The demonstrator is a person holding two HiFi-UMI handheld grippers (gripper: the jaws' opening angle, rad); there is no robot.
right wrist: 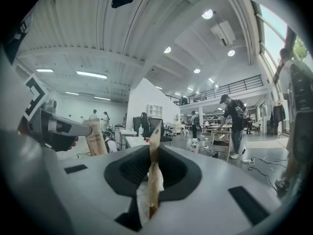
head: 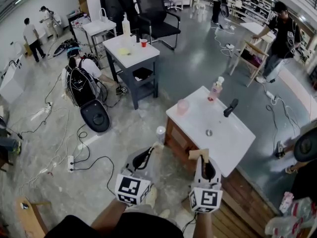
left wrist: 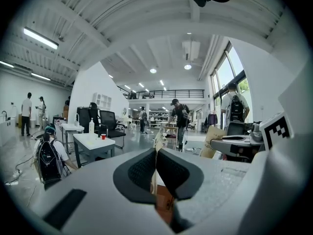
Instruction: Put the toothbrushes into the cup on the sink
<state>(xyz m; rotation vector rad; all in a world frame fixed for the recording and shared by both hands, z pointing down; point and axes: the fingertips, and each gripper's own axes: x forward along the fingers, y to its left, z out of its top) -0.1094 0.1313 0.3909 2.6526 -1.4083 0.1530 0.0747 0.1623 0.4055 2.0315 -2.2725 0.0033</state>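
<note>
The white sink counter [head: 233,148] stands ahead of me and to the right. On it are a pale pink cup [head: 182,106] at its far left corner, a black faucet [head: 230,107] and a soap bottle [head: 216,89]. My left gripper [head: 152,150] is short of the counter's near left corner, shut on a thin toothbrush packet of tan card [left wrist: 157,143]. My right gripper [head: 203,158] hovers at the counter's near edge, shut on another card toothbrush packet [right wrist: 153,165]. Each packet stands on edge between the pads. Both grippers are well short of the cup.
The sink cabinet sits on a wooden platform [head: 247,202]. A grey table [head: 130,51] with a red cup and a black office chair [head: 156,19] stand further back. A person crouches by a black bag [head: 81,86]. Cables [head: 79,157] trail over the floor on the left. Other people stand around the room.
</note>
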